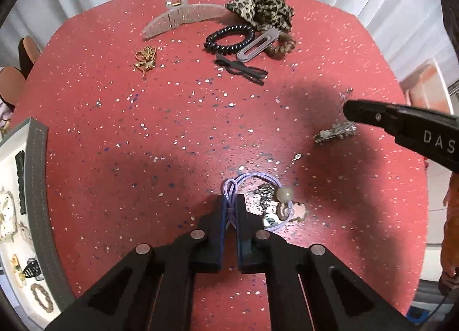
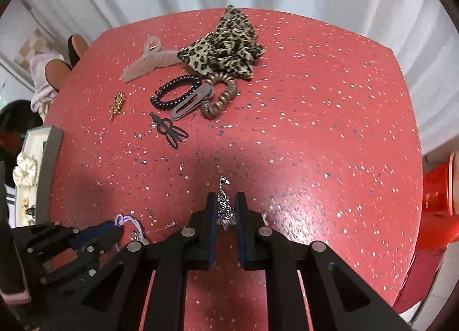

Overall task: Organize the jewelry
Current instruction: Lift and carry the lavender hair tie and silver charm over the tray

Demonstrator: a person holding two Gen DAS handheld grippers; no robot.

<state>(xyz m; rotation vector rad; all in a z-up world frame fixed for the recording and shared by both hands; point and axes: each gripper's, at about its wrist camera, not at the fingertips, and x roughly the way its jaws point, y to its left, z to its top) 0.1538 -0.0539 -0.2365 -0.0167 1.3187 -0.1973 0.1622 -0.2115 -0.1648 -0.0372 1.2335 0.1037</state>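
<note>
Lifting slowly would serve best, since the left gripper (image 1: 233, 210) pinches the lilac hair tie (image 1: 243, 180) while the right gripper (image 2: 226, 210) clamps a silver earring (image 2: 225, 210).

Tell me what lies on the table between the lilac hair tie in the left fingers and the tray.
Nothing visible does. The left gripper is shut on the lilac hair tie, and the red table is bare from there across to the tray at the left edge. The gold brooch and the hair clips lie farther back, off that line.
</note>
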